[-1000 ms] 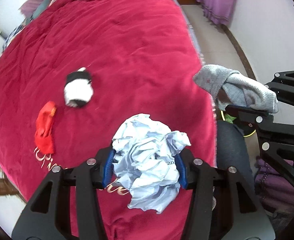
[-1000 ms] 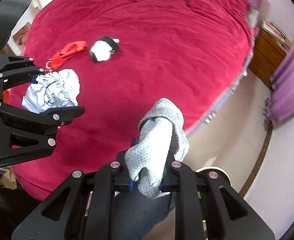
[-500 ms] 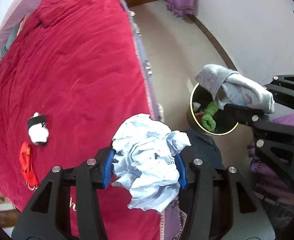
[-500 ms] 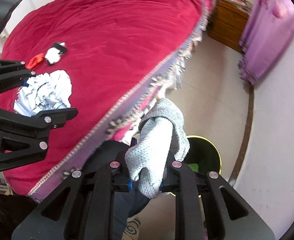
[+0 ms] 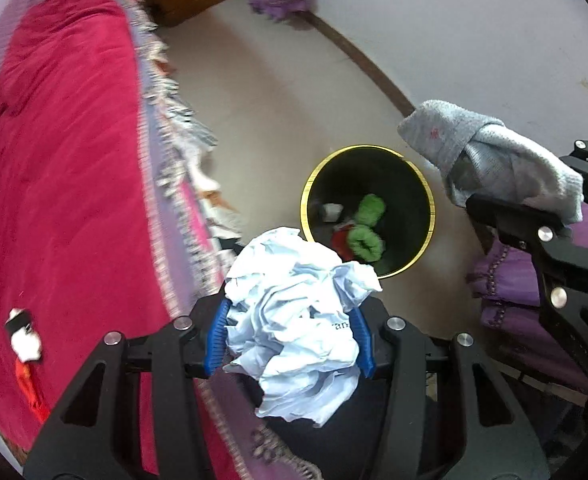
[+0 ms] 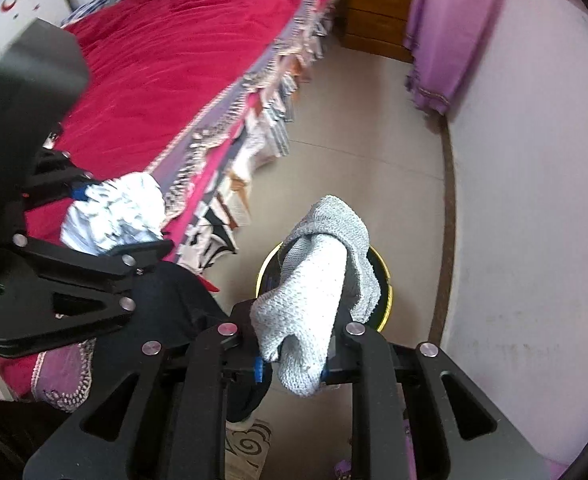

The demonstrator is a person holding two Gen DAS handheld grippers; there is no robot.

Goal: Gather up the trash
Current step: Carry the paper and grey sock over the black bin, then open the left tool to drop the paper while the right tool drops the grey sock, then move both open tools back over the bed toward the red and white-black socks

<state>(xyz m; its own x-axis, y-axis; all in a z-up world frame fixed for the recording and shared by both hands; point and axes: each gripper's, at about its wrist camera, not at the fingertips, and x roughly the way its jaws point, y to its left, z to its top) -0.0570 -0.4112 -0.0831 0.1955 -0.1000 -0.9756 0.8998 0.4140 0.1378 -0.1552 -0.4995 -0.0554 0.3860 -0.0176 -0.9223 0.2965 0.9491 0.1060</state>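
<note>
Black bin (image 5: 368,152), gold rim: green cloth (image 5: 368,224) at 5 o'clock, red item, white scrap inside. Left gripper (image 5: 290,336) clamping crumpled paper (image 5: 294,320); right gripper (image 6: 294,364) clamping grey sock (image 6: 318,280).

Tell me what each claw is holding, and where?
The left gripper squeezes the crumpled paper around its middle. The right gripper pinches the grey sock near its lower end.

The paper ball (image 5: 298,320) is crinkly, the grey sock (image 6: 318,280) knitted, the red blanket (image 5: 62,160) soft.
</note>
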